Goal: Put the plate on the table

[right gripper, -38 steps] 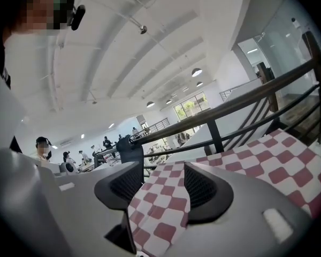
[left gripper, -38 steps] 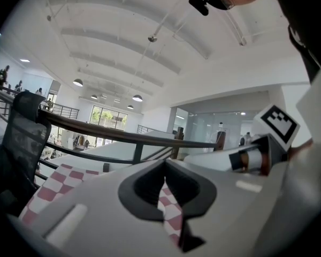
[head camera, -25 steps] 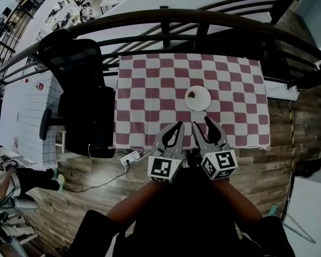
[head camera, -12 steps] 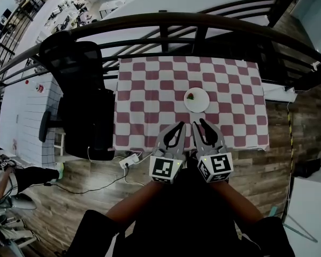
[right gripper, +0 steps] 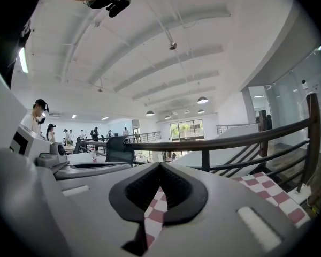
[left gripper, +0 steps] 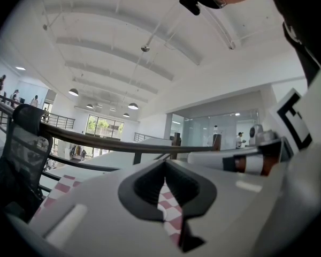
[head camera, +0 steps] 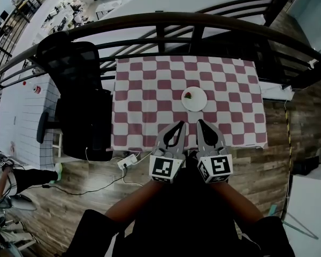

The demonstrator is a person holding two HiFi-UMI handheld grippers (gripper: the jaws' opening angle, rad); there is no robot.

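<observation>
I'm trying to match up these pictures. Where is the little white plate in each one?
Head view: the plate sits about in the middle of the checked tablecloth.
Left gripper view: the plate is not in it.
Right gripper view: the plate is not in it.
Shared landmark: the checked tablecloth, which shows at lower left in the left gripper view and at lower right in the right gripper view.

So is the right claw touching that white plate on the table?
Apart. The head view shows a strip of checkered cloth between the shut, empty right gripper and the plate.
</observation>
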